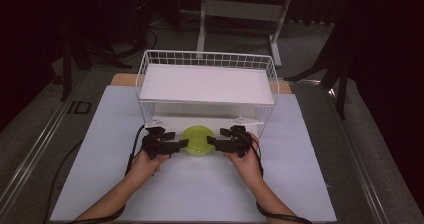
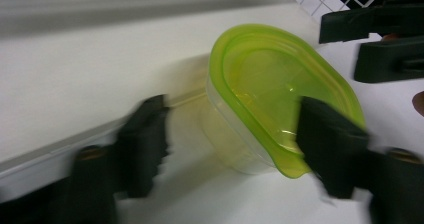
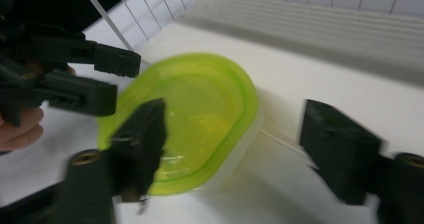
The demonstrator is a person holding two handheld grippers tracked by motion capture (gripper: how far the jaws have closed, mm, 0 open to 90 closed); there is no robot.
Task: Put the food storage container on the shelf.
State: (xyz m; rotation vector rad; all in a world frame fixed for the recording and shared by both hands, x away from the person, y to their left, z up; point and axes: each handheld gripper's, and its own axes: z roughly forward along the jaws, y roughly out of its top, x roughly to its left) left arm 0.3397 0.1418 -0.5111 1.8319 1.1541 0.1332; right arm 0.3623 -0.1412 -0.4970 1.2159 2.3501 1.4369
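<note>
While the green-lidded plastic container (image 1: pixel 197 140) sits on the counter (image 1: pixel 200 194) just in front of the white wire rack (image 1: pixel 207 84), near the counter's middle, the left gripper (image 1: pixel 176 145) and right gripper (image 1: pixel 216 143) flank it, jaws parted, not gripping it.

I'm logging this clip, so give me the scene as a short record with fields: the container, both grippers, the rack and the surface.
container: green-lidded container, clear body, lid on, upright on the mat
left gripper: at the container's left edge, jaws apart, not clamped
right gripper: at the container's right edge, jaws apart, not clamped
rack: white wire rack behind the container
surface: white mat
</note>
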